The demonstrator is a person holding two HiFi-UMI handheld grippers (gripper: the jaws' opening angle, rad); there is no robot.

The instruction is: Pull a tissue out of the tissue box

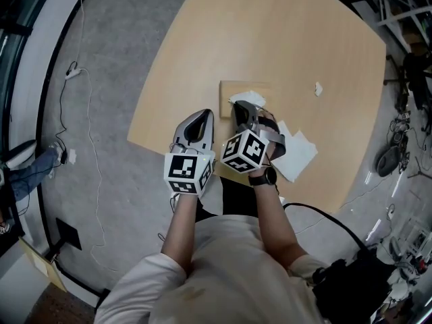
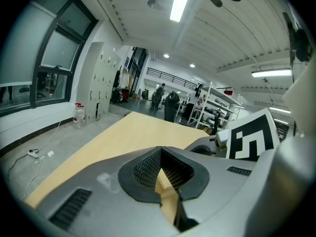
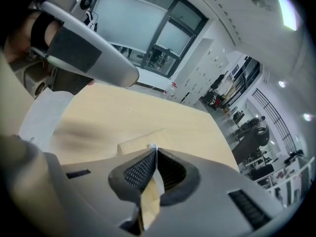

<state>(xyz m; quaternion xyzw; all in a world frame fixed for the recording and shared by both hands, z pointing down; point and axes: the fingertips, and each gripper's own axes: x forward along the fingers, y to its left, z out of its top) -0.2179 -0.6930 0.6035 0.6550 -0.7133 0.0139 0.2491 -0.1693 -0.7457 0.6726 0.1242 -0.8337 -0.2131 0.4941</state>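
Tissue (image 3: 152, 146) mostly hidden inside clamped right gripper (image 3: 155, 153).

A pale wooden worktop (image 1: 283, 39) with rounded corners stands on a grey speckled floor (image 1: 115, 52). A thin white cable (image 1: 72, 71) with a plug lies on the floor to its left, and a black cable (image 1: 324, 214) loops off near its right corner. Far off, a clear water bottle (image 2: 79, 115) stands by white lockers (image 2: 102, 80), metal shelves (image 2: 213, 107) fill the far end of the room, and a strip light (image 2: 180, 3) glows overhead
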